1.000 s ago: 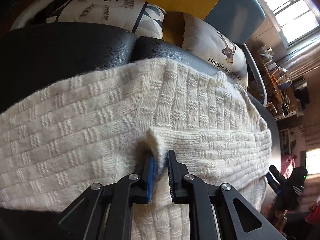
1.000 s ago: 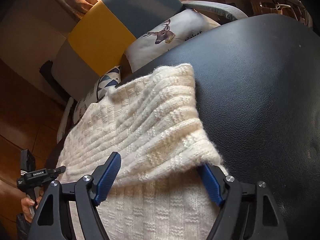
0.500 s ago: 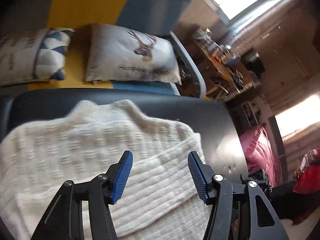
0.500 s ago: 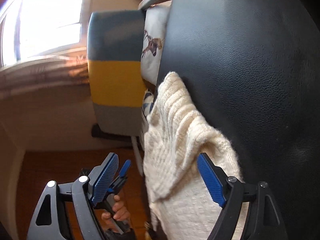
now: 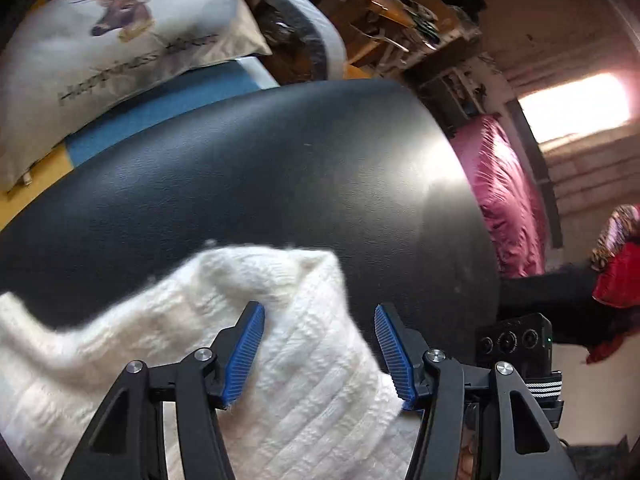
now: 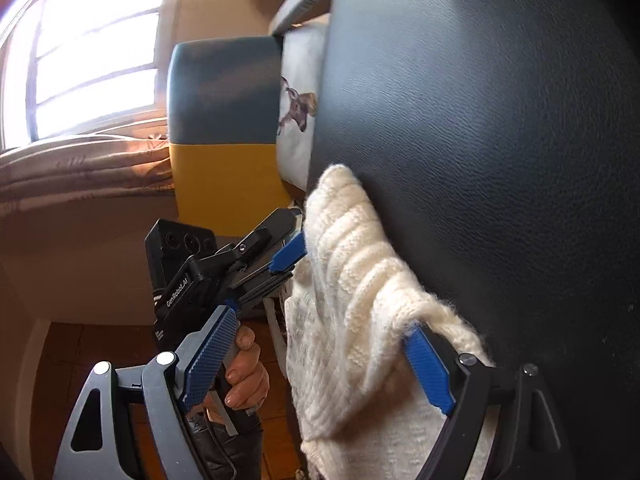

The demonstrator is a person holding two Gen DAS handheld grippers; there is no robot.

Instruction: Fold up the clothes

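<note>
From the left wrist, left gripper point(image 5: 319, 354) spread wide and grasping nothing over cream knit sweater point(image 5: 280, 360) doubled on black leather seat point(image 5: 280, 168); from the right wrist, right gripper point(image 6: 320, 364) likewise released astride its edge, seemingly between folds, next needing closure on an edge.

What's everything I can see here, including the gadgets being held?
sweater: one, cream knit, lying on the black cushion, between both grippers' open fingers
cushion: one, black leather, under the sweater
deer pillow: one, white, on the sofa behind the cushion
sofa: one, grey-blue and yellow, behind
bedspread: one, pink, far right
shelves: cluttered, wooden, background
window: one, bright, upper left
left gripper: black, blue pads, open
right gripper: same, open
hand: one, holding the left gripper's handle
</note>
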